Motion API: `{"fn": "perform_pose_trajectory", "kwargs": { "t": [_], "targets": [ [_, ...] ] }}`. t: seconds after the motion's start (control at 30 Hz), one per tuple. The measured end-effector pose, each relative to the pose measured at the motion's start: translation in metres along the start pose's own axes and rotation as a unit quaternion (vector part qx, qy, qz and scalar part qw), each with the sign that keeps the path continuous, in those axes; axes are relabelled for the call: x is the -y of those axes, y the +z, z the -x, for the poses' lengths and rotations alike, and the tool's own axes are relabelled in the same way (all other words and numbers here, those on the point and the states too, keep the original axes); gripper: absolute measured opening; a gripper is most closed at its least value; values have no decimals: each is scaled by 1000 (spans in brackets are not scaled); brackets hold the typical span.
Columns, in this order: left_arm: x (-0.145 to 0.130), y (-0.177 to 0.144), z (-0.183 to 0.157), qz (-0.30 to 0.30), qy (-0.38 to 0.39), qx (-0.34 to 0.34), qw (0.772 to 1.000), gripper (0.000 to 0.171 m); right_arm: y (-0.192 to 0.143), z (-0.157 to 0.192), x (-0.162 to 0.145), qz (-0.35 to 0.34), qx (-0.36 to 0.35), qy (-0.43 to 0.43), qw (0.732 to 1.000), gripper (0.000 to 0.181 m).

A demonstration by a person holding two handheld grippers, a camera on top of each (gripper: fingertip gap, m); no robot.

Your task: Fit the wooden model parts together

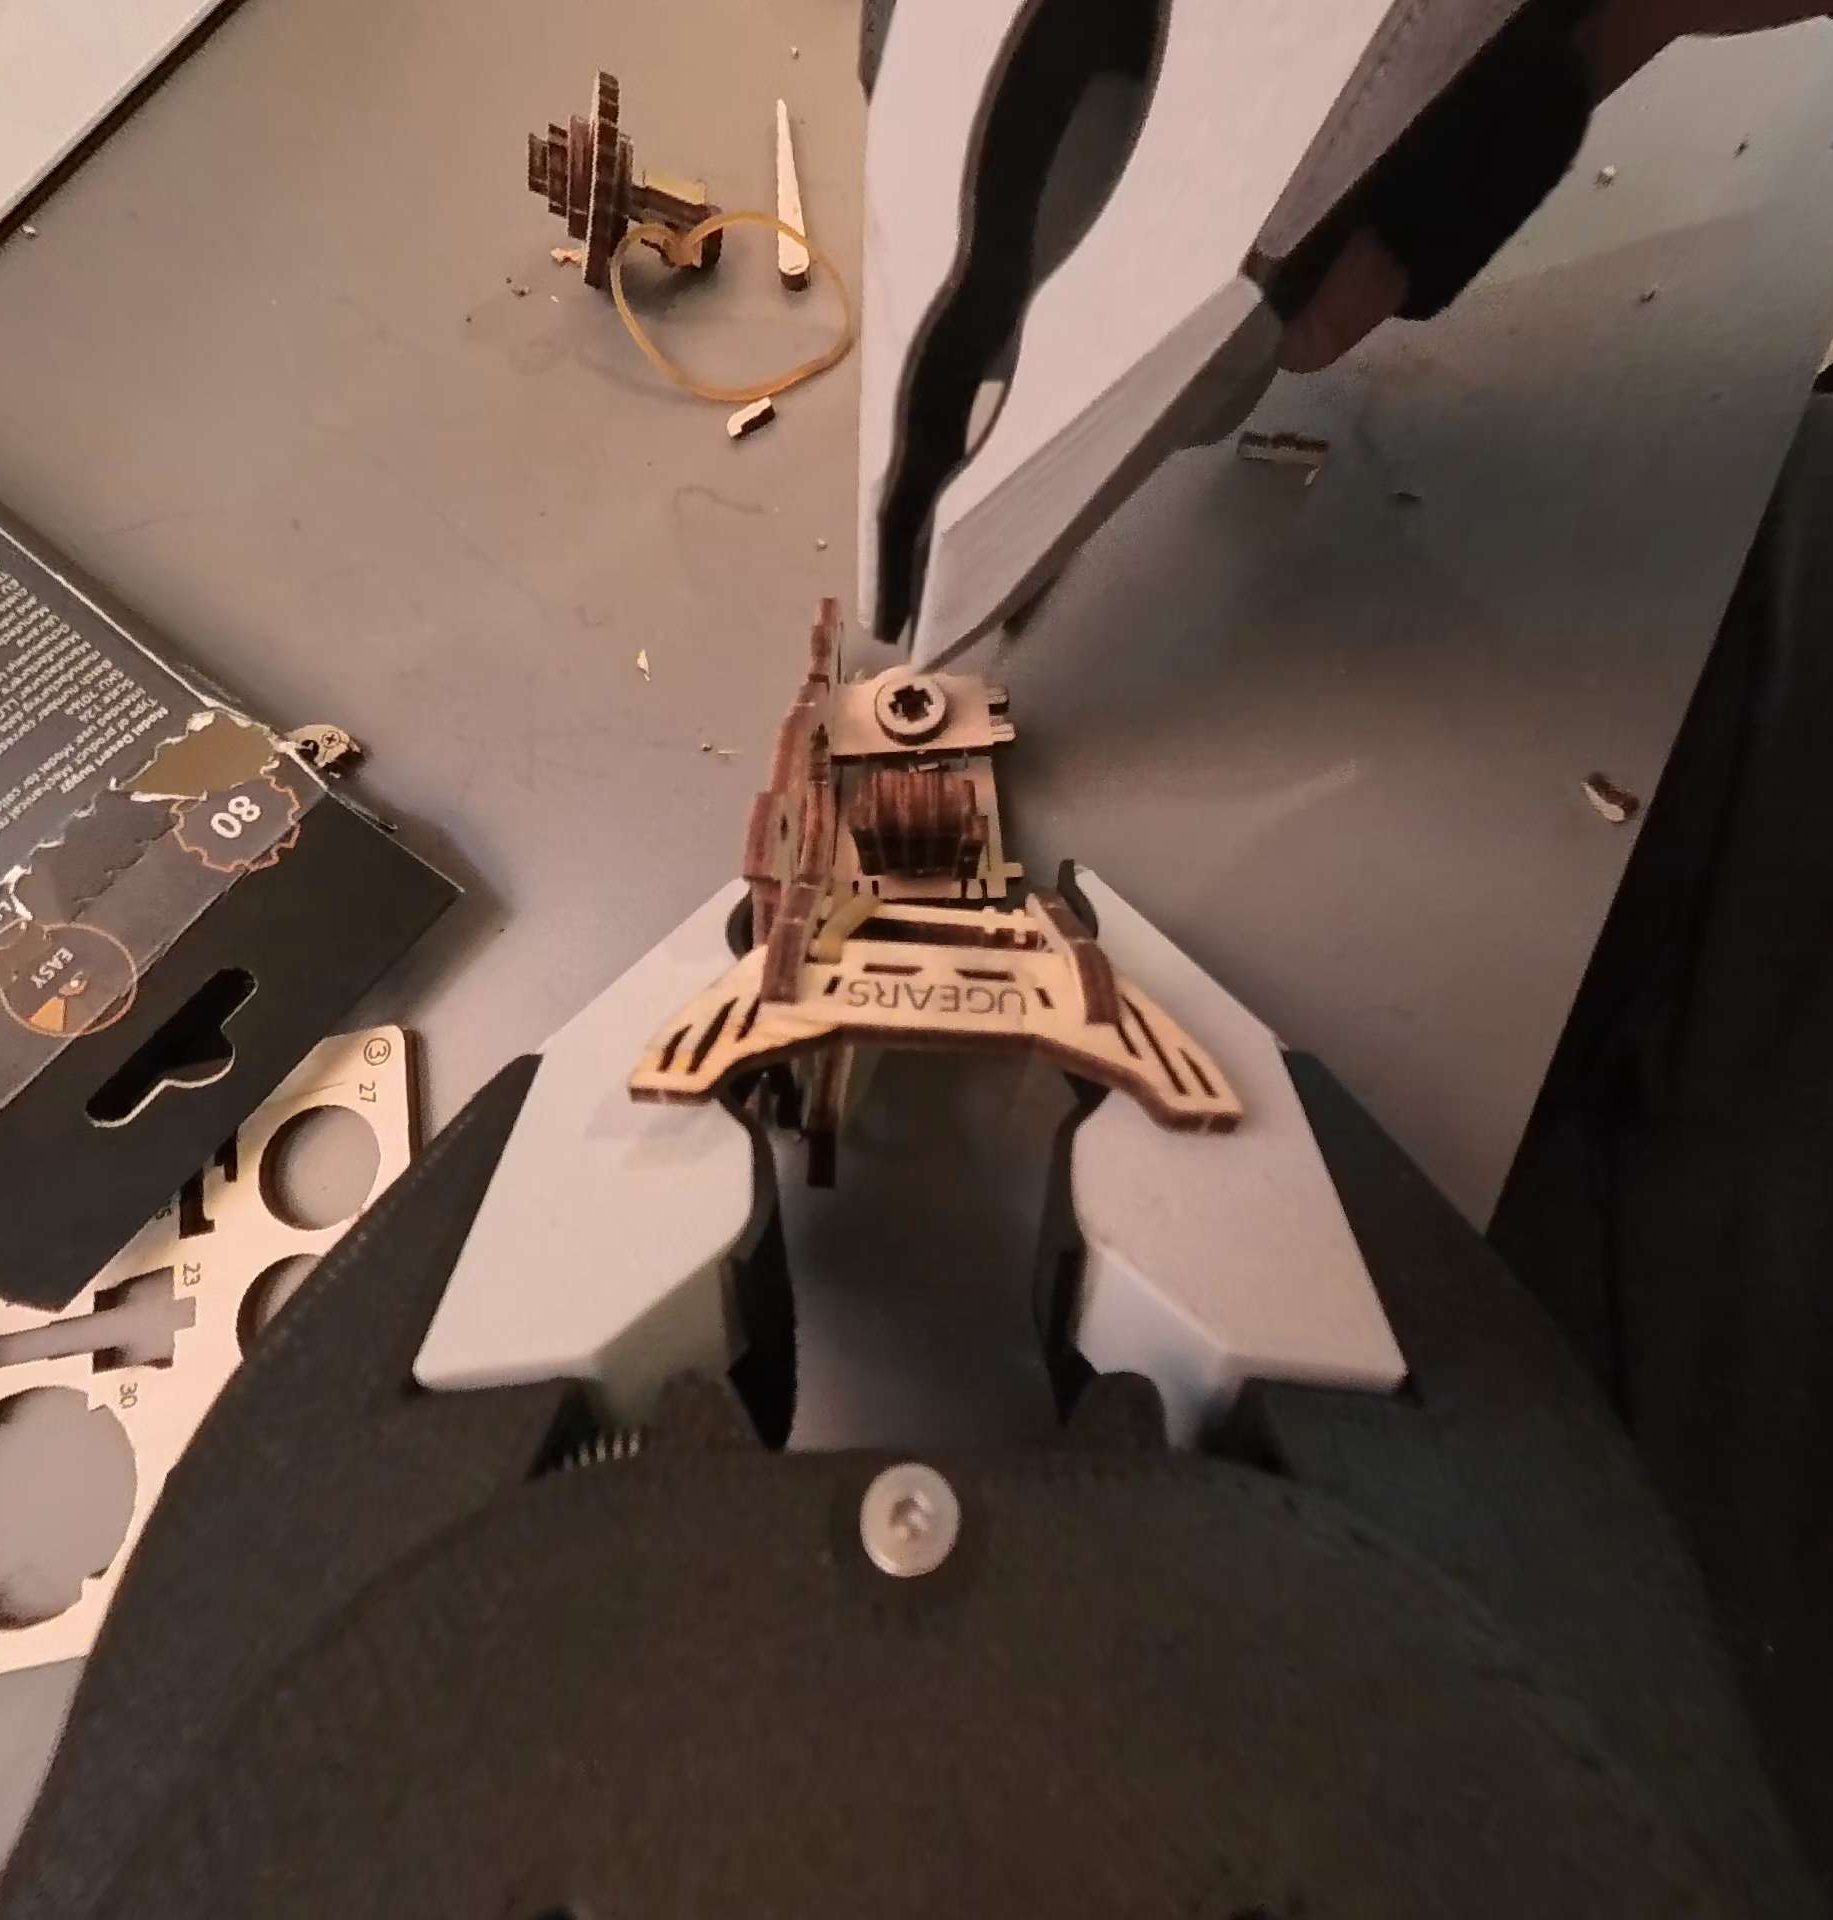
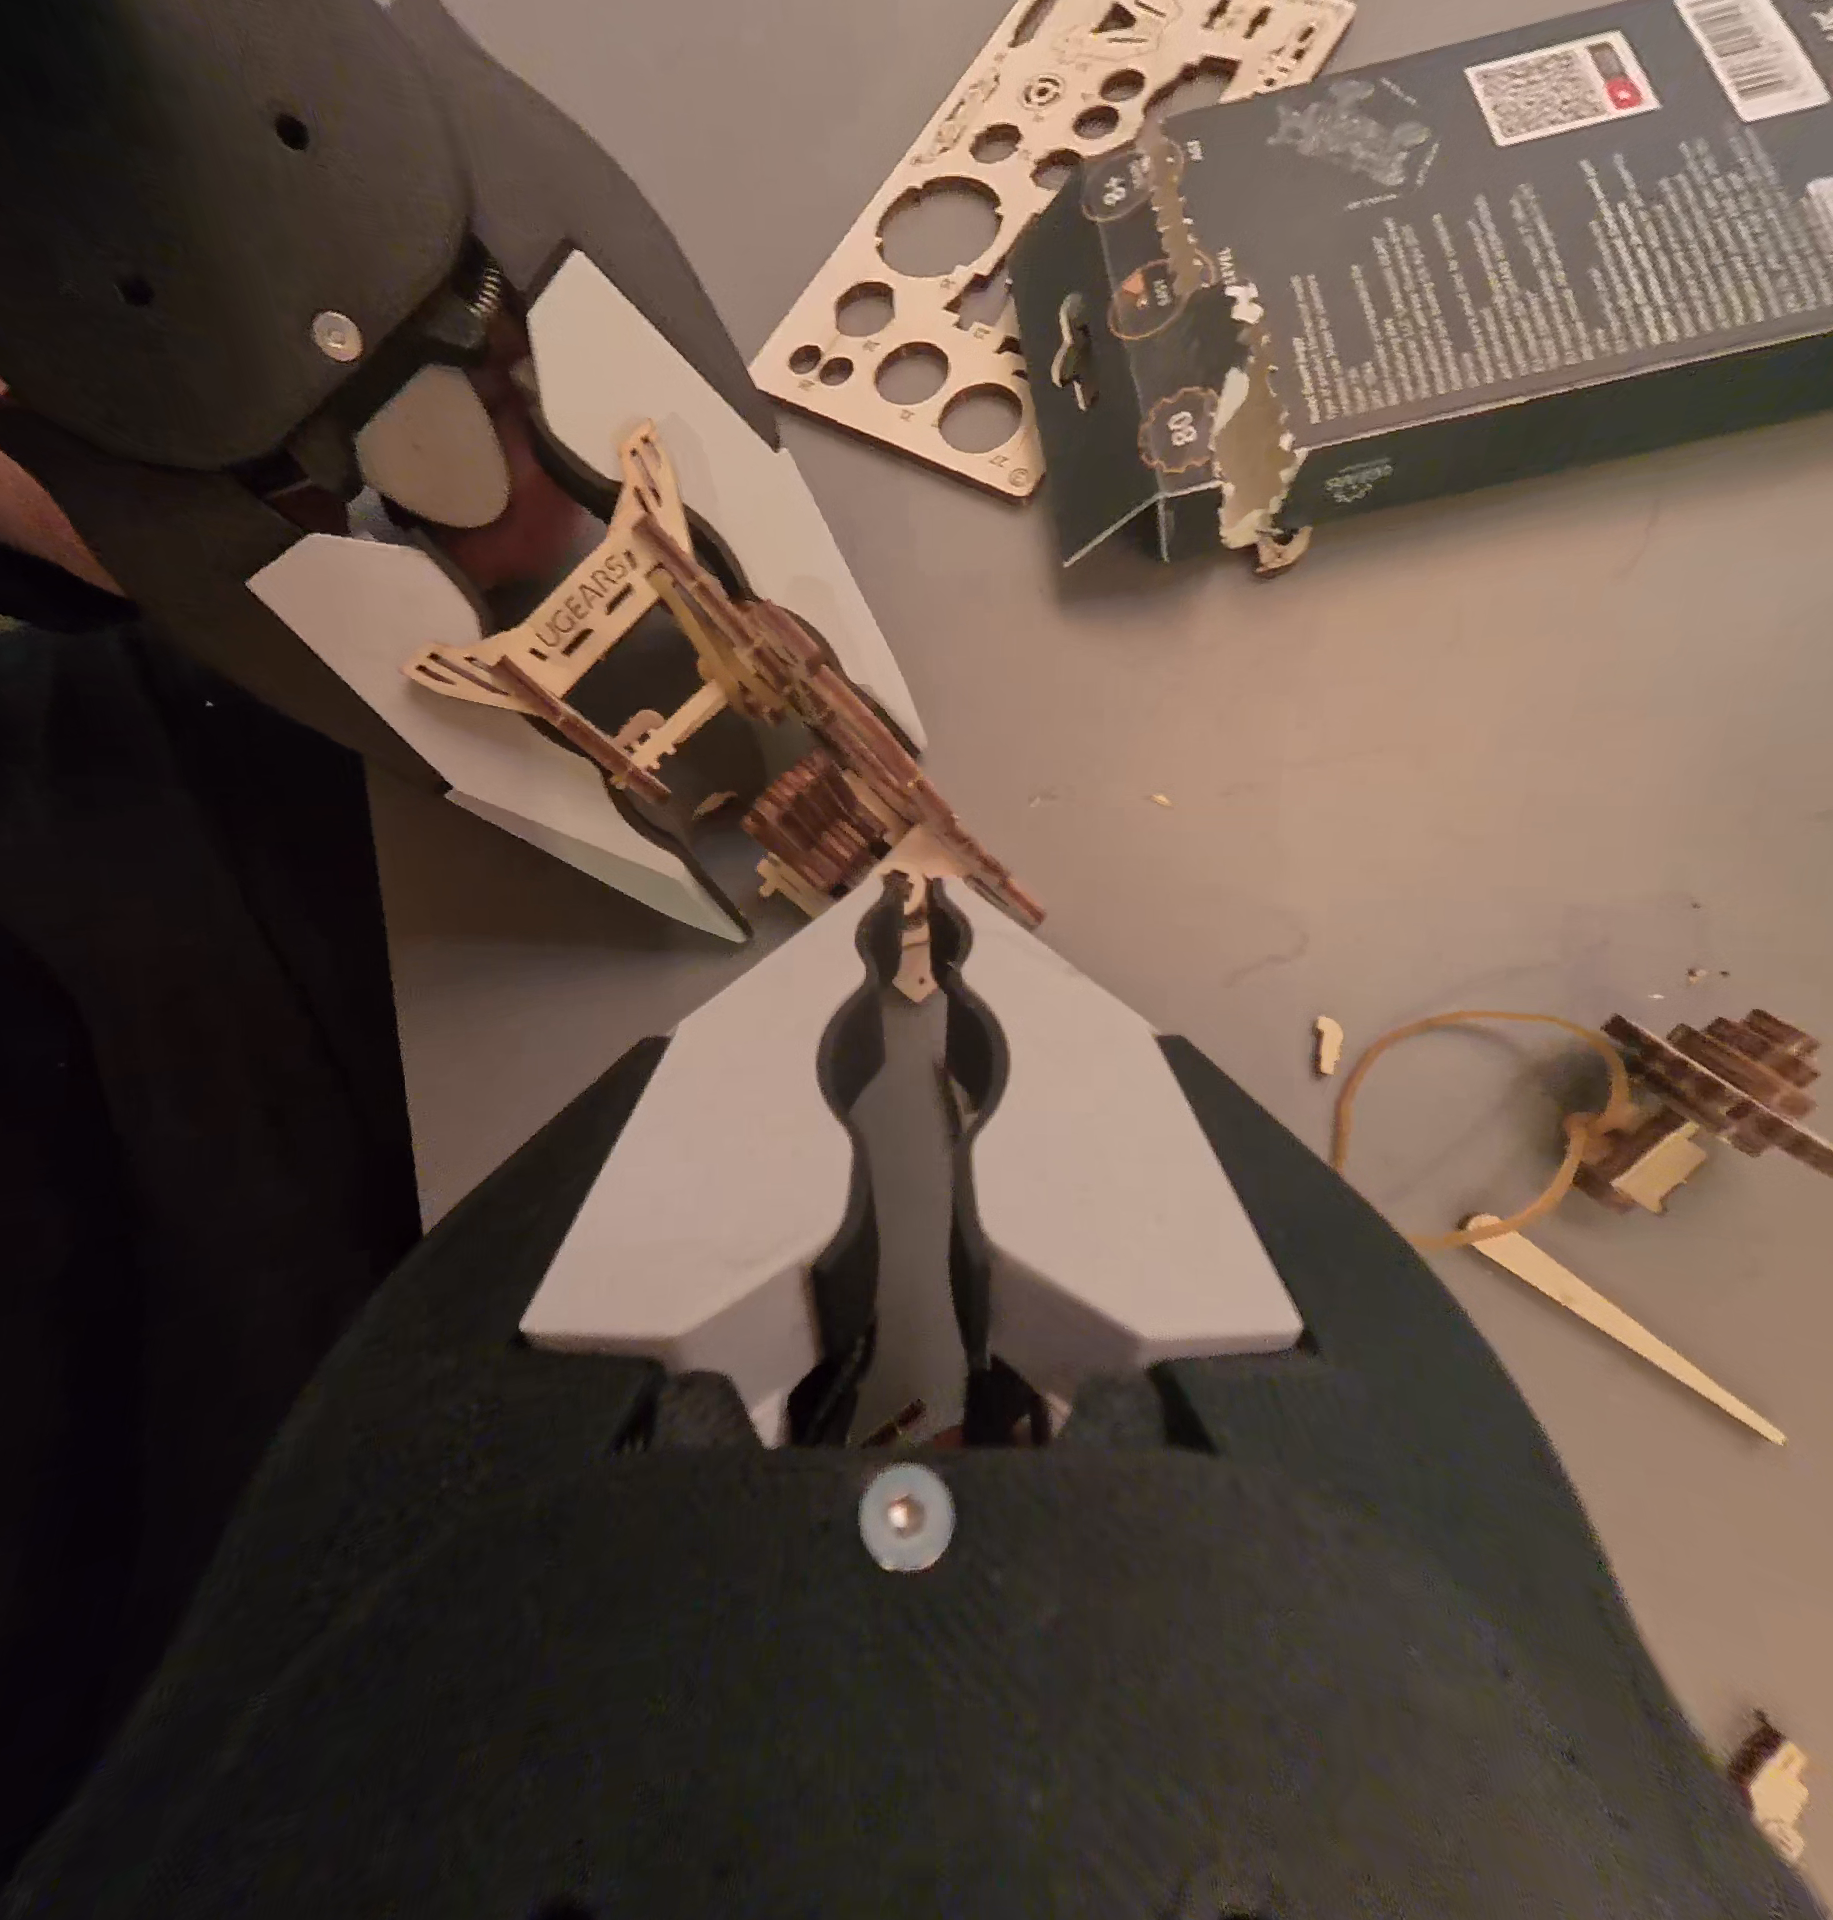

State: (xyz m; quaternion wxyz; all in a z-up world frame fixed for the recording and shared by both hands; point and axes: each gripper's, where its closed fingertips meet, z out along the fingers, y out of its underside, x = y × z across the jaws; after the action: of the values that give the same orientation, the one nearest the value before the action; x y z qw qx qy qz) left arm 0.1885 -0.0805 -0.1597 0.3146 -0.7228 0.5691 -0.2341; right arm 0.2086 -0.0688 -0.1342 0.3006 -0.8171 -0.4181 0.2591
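left tool (image 1: 912, 914) clenched on the wooden model (image 1: 891, 883), held above the tabletop (image 1: 424, 499) – right tool (image 2: 917, 914) pinches a small wooden part (image 2: 917, 961) against the model's far end. Lettering engraved on model's flat plate, print on 1 torn dark box (image 2: 1514, 291) – not copied. Also 1 punched-out sheet (image 2: 953, 270), 1 gear subassembly (image 2: 1722, 1112), 1 rubber band (image 2: 1411, 1132), 1 wooden spike (image 2: 1618, 1340)
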Motion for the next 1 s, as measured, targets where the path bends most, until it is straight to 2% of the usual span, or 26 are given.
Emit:
{"fn": "perform_pose_trajectory", "kwargs": {
  "t": [0.3,0.47,1.0],
  "targets": [
    [0,0,0,0,1,0,1000,53,5,-1,-1,3,-10,7,1000,9],
    [0,0,0,0,1,1,1000,53,6,-3,-4,13,-24,-1,1000,4],
    [0,0,0,0,0,-1,1000,53,5,-3,-5,9,-31,10,999,4]
  ]
}}
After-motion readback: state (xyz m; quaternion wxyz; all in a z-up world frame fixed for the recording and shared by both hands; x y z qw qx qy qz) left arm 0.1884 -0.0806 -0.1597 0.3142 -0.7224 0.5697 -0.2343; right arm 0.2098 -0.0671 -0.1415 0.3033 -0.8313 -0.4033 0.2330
